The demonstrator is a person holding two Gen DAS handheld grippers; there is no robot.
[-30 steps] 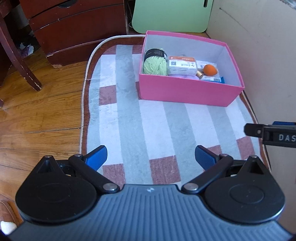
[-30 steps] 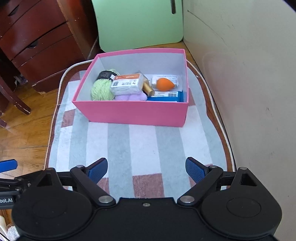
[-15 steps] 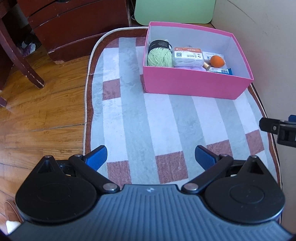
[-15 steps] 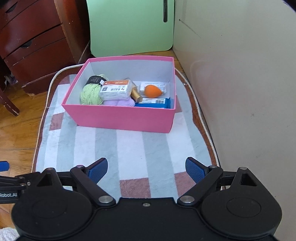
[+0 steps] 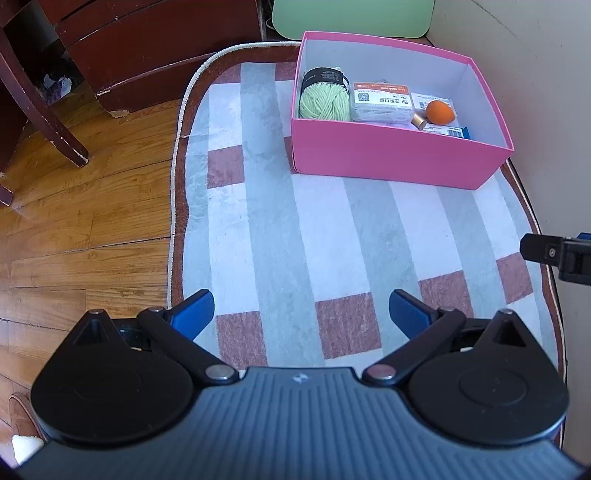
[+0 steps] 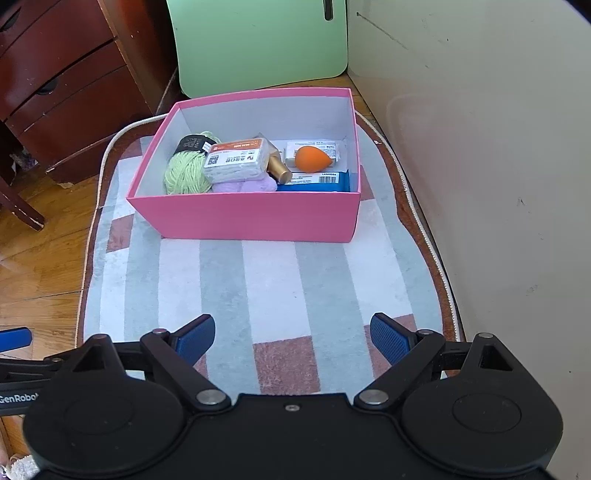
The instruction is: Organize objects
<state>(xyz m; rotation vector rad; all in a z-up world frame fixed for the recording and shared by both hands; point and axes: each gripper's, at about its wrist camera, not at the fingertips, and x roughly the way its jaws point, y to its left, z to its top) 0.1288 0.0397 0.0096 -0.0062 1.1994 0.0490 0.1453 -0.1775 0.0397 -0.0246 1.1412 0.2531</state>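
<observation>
Striped rug (image 6: pixel 258 291) lies bare between pink box (image 6: pixel 258 218) and both wide-open, empty claws (image 5: pixel 301 314) (image 6: pixel 291 334).

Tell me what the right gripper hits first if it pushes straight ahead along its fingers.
Probably the near wall of the pink cardboard box. The open right gripper points over bare striped rug toward it; height is unclear.

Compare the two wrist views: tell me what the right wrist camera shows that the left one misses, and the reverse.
Only the right wrist view shows the purple soft item low in the pink box and the slot in the green panel. Only the left wrist view shows the chair leg in full. Both show the green yarn, orange sponge, striped rug and both open grippers: left gripper, right gripper.
</observation>
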